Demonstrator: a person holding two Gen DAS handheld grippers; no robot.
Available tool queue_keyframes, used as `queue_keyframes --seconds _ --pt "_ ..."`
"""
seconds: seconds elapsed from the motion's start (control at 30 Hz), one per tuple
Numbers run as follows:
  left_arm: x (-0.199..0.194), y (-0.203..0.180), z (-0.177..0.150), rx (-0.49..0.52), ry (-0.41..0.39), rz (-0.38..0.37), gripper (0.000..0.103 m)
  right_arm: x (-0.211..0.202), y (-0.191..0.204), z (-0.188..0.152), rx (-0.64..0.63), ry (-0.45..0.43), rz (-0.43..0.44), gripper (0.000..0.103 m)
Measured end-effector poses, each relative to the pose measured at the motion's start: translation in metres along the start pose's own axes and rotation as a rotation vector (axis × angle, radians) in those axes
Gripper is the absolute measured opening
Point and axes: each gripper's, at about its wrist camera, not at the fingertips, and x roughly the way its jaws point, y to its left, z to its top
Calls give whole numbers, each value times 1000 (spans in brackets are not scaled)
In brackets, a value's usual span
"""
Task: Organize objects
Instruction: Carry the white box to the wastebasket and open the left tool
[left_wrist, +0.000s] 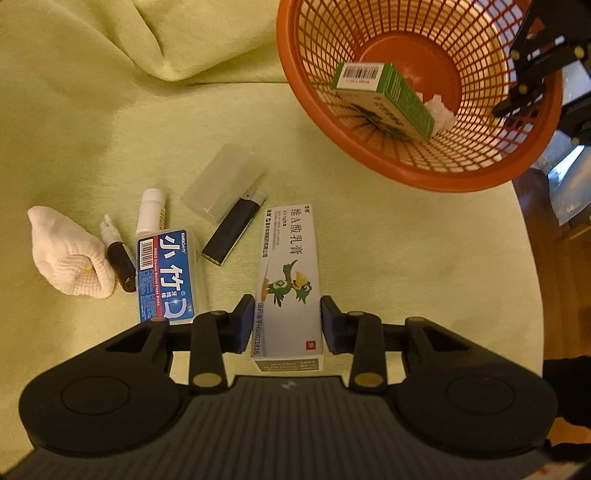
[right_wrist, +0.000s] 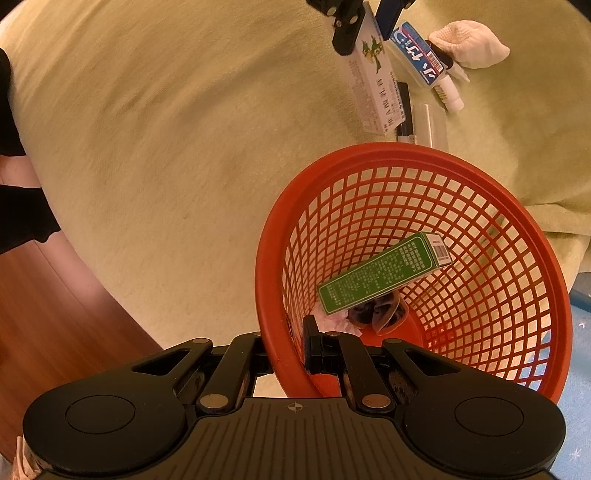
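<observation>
While my left gripper (left_wrist: 288, 323) pinches the white cardboard ointment box (left_wrist: 286, 284) clear of the green cloth (left_wrist: 92, 110), its far end could snag the rim of the orange plastic mesh basket (left_wrist: 546, 147), which my right gripper (right_wrist: 291, 350), pressed together, clamps.

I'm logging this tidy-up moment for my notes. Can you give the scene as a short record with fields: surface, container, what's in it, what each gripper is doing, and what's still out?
surface: green cloth
container: orange basket, tilted
in basket: green box, crumpled paper
left gripper: fingers closed on white ointment box
right gripper: shut on basket rim
still out: floss pick box, lighter, clear case, white bottle, brown vial, white cloth bundle
</observation>
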Motion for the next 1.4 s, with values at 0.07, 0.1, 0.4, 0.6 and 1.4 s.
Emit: queue_keyframes --seconds 0.07,0.1,0.4,0.6,1.4 --pt "-6 1 0 -15 -7 1 32 0 0 0 3 -1 2 4" --pt "-10 2 1 -22 -13 3 32 0 0 0 4 -2 3 4" --pt "-65 -2 22 -14 -112 -10 32 0 0 -1 0 -4 -2 4" --pt "-93 -16 55 48 -212 -63 32 -1 0 -3 3 -2 -6 4" --pt "-73 -5 61 -65 -238 -66 35 1 -5 -5 21 -11 3 4"
